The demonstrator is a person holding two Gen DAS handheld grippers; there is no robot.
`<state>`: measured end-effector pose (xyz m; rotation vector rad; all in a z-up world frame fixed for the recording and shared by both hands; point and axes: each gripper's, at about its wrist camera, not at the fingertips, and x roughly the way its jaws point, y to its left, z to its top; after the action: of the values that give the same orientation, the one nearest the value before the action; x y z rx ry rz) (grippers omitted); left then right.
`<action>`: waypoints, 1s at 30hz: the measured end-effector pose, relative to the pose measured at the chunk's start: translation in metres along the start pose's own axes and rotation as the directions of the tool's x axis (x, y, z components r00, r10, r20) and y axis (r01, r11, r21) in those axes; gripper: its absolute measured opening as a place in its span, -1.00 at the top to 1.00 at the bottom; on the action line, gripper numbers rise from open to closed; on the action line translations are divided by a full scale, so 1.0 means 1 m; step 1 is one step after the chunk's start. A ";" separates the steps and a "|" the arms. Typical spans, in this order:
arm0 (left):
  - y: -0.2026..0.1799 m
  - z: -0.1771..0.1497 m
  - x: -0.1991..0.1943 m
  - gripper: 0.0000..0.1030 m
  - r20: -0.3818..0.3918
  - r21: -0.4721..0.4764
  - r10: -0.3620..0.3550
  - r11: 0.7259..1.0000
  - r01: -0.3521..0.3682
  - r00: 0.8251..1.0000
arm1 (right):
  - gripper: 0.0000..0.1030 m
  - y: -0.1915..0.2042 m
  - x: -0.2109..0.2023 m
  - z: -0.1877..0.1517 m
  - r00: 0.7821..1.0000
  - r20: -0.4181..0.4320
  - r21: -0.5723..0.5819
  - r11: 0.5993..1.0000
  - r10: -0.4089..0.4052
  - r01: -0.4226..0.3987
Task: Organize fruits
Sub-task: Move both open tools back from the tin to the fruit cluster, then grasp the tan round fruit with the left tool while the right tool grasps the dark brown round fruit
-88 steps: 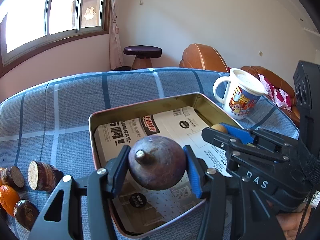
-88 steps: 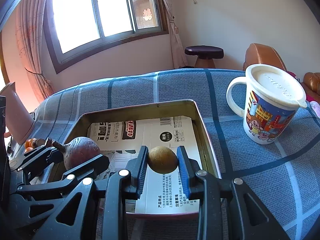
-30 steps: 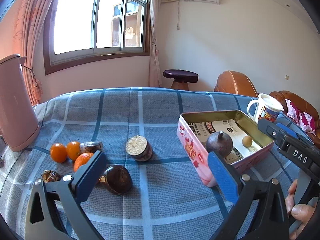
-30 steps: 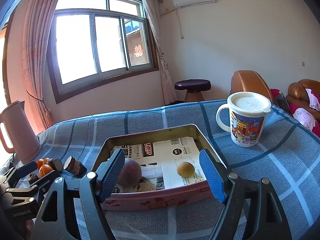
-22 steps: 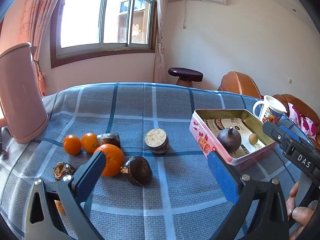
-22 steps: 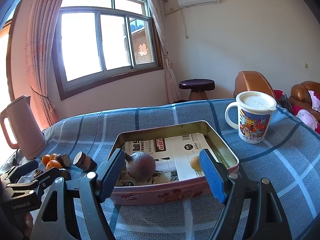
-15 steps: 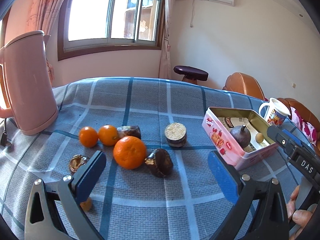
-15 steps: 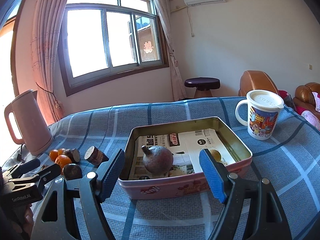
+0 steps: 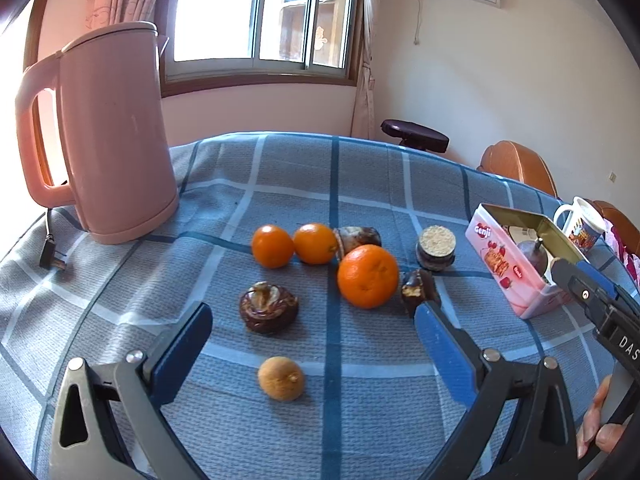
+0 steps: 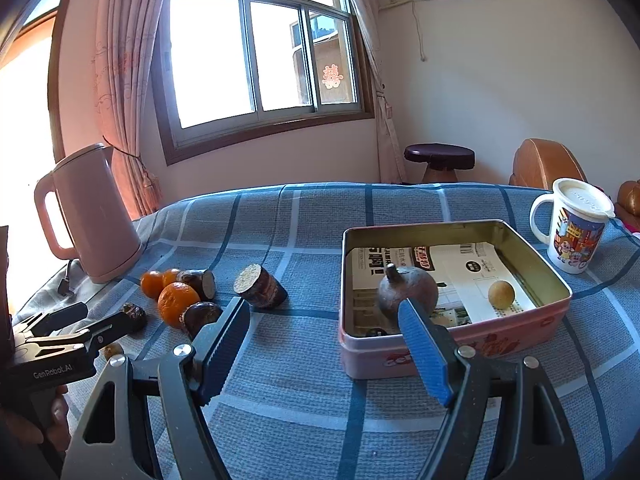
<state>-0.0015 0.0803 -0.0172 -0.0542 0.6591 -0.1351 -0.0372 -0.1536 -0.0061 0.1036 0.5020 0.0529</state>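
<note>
My left gripper [image 9: 312, 344] is open and empty above a small tan longan [image 9: 281, 378] on the blue checked cloth. Beyond it lie a dark opened fruit shell [image 9: 268, 308], a large orange [image 9: 368, 276], two small oranges [image 9: 273, 245] and dark cut fruit pieces [image 9: 436, 247]. My right gripper [image 10: 324, 344] is open and empty, just left of the pink tin [image 10: 532, 328]. The tin holds a purple mangosteen [image 10: 408, 293] and a small longan [image 10: 501, 293]. The tin also shows in the left wrist view [image 9: 496, 260].
A pink kettle [image 9: 108, 136] with a loose plug [image 9: 52, 258] stands at the far left. A lidded cartoon mug [image 10: 572, 226] stands right of the tin. A stool [image 10: 439, 160] and brown chairs [image 10: 548, 164] are behind the table.
Both grippers let go of the mangosteen and longan in the tin and pulled back. My left gripper swung left to the loose fruit, and my right gripper drifted left of the tin.
</note>
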 end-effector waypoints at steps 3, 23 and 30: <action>0.010 -0.003 -0.001 -1.00 -0.027 0.014 0.016 1.000 -0.016 0.999 | -0.52 0.012 0.005 -0.001 1.000 -0.019 -0.015 1.000 0.018 -0.018; 0.028 -0.018 0.019 -0.25 -0.225 0.014 -0.007 1.000 0.011 0.974 | -0.52 0.059 0.035 -0.008 0.979 -0.171 -0.035 0.992 0.113 -0.120; 0.026 -0.018 0.019 0.24 -0.230 0.018 -0.058 0.998 0.064 0.971 | -0.52 0.060 0.044 -0.009 0.965 -0.217 -0.021 0.987 0.150 -0.158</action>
<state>0.0050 0.1031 -0.0459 -0.0352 0.8869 -0.2112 -0.0043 -0.0896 -0.0284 0.1004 0.7081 0.2280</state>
